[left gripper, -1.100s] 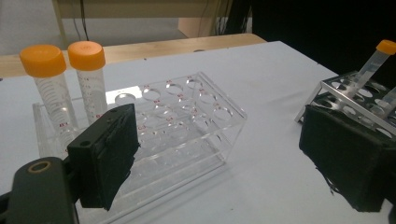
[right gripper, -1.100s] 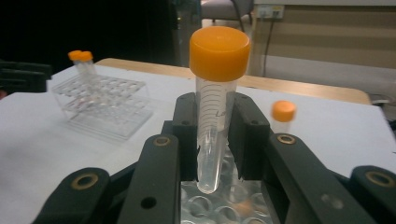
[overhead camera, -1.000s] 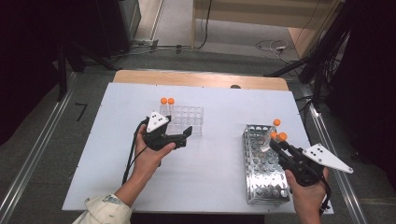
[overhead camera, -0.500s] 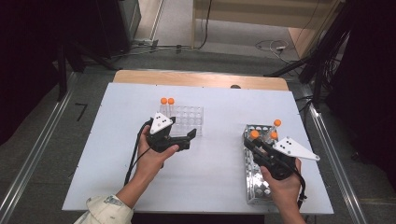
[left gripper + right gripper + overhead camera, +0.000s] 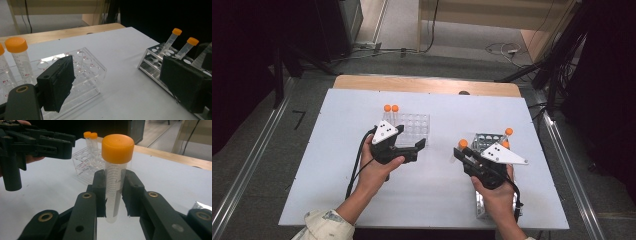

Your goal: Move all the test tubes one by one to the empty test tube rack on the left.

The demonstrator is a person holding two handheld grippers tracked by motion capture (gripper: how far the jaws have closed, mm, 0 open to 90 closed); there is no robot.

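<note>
Two orange-capped tubes [image 5: 391,114] stand upright side by side at the far left corner of a clear plastic rack [image 5: 414,125], which sits left of centre on the white table [image 5: 327,165]. The rest of that rack's holes look empty.

Just in front of it, on its near side, the left gripper [image 5: 421,145] hovers in a person's hand, its fingers [image 5: 58,83] spread wide apart with nothing between them; in the left gripper view one finger overlaps the clear rack and the other overlaps the metal rack.

To the right, near the middle of the table and just left of the metal rack [image 5: 484,142], the right gripper [image 5: 460,152] has its fingers [image 5: 100,192] clamped on one tube [image 5: 115,180], gripping the clear body below its orange cap. The tube is held up off the table, roughly upright.

At the right, the metal rack lies lengthwise from near to far, partly hidden under the right hand. Two more orange-capped tubes [image 5: 180,45] stand tilted in its far end.

That makes five tubes in all, two racks and two grippers.
</note>
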